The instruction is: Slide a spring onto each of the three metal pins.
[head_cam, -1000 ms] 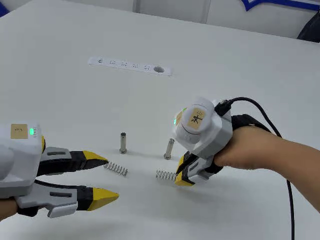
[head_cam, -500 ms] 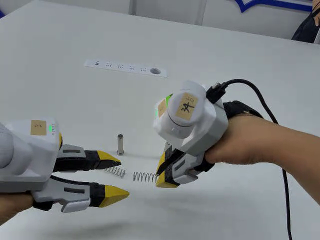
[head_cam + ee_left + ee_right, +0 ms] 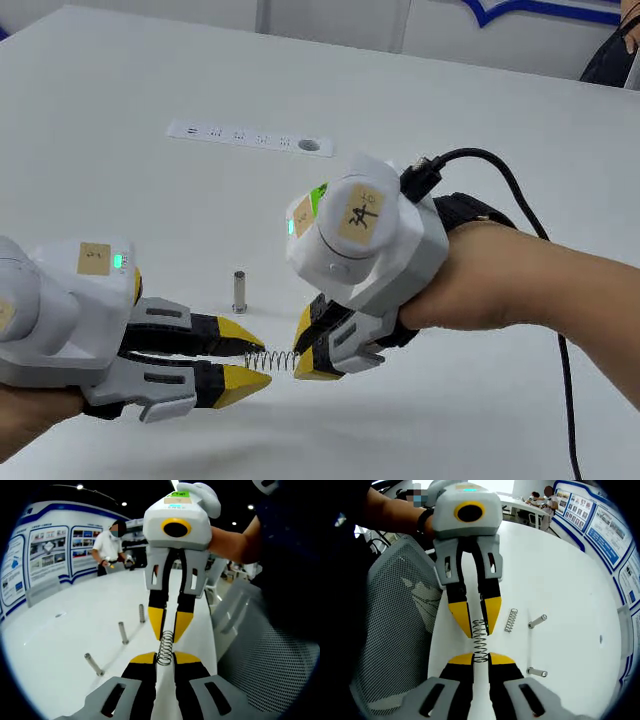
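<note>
Right gripper (image 3: pixel 303 352): fingers clamped on one end of the spring (image 3: pixel 272 360), which is held off the white table (image 3: pixel 120 90) and roughly level.

Left gripper (image 3: pixel 262 362): its yellow tips straddle the spring's other end. The gap is about the coil's width, so I can't tell whether they're pinching it or just around it.

The two grippers face each other tip to tip, with the spring bridging the short gap between them.

The left gripper view has three metal pins standing upright in a row on the table beside the grippers: near pin (image 3: pixel 94 664), middle pin (image 3: pixel 122 632), far pin (image 3: pixel 141 613). All three are bare.

Second spring (image 3: pixel 511 620) lies flat on the table near two of the pins, touching neither.

Power strip (image 3: pixel 250 137) sits further back on the table, well apart from the work. Mesh chair (image 3: pixel 395 610) is at the table's edge.
</note>
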Motion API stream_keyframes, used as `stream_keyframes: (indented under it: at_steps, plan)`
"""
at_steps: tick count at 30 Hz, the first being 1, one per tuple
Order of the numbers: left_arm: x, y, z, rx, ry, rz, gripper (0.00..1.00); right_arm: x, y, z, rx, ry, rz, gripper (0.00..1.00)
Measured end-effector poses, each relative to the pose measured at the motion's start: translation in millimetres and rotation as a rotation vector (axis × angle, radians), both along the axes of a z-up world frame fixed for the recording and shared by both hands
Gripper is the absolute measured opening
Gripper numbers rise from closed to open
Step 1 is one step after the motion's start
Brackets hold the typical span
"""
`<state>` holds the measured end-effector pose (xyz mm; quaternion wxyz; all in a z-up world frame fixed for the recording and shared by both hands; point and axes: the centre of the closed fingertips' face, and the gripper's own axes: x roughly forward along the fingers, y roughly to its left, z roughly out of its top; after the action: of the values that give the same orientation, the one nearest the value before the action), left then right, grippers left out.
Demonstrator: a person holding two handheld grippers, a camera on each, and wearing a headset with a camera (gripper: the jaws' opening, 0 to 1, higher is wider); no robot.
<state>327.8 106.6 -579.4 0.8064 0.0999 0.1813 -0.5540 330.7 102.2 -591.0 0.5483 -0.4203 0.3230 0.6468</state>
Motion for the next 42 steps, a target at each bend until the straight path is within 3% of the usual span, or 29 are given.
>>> stream_keyframes:
  at_steps: [7, 21, 26, 32, 42]
  plan:
    - [-1.8, -1.9, 0.6, 0.001, -0.009, -0.013, 0.11, -0.9, -1.1, 0.4, 0.003, -0.008, 0.012, 0.12]
    - [-6.2, -5.1, 11.5, -0.028, -0.013, -0.032, 0.11, -2.5, -3.5, -8.0, 0.011, 0.030, -0.007, 0.14]
    - [-5.5, -4.3, 8.2, -0.021, -0.006, -0.029, 0.11, -3.7, -3.1, -0.7, 0.018, 0.020, -0.002, 0.12]
    - [-6.0, -3.1, 4.7, -0.012, 0.005, -0.027, 0.11, -5.6, 5.3, 18.0, 0.074, 0.037, -0.013, 0.12]
    - [-8.1, -4.5, -0.1, 0.000, 0.015, -0.035, 0.11, -15.7, 20.3, 28.2, 0.106, 0.044, 0.018, 0.12]
